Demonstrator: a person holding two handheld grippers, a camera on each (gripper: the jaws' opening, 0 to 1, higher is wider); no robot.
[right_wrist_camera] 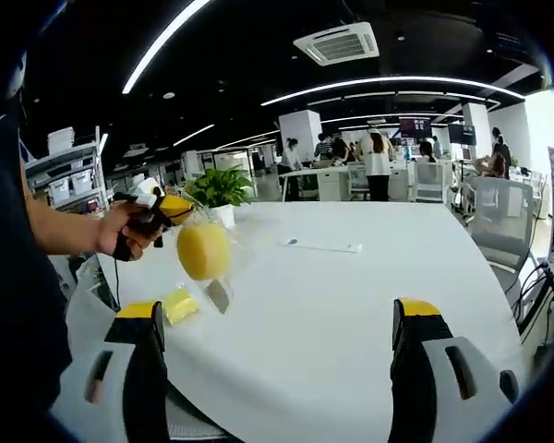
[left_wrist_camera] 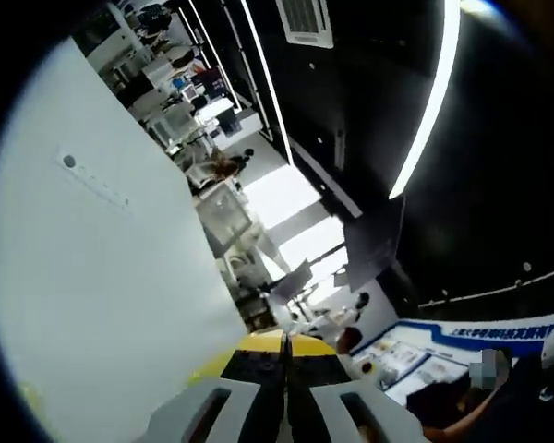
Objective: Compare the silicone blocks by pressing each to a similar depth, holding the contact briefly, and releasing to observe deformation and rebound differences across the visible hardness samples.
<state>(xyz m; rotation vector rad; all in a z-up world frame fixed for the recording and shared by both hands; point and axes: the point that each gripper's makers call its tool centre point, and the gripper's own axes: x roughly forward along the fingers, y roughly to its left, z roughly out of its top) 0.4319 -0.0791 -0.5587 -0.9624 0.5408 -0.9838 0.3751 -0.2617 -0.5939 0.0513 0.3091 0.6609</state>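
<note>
The left tool (right_wrist_camera: pixel 152 214) is up off the white counter (right_wrist_camera: pixel 351 305), its jaws squeezed together on a clear bag with a round yellow silicone block (right_wrist_camera: pixel 203 251) hanging inside, probably lifted to get the sample out for pressing. A second, flatter yellow block (right_wrist_camera: pixel 178 305) lies on the counter just below it, near the right tool (right_wrist_camera: pixel 282 341), whose jaws stand wide apart with nothing between them.
</note>
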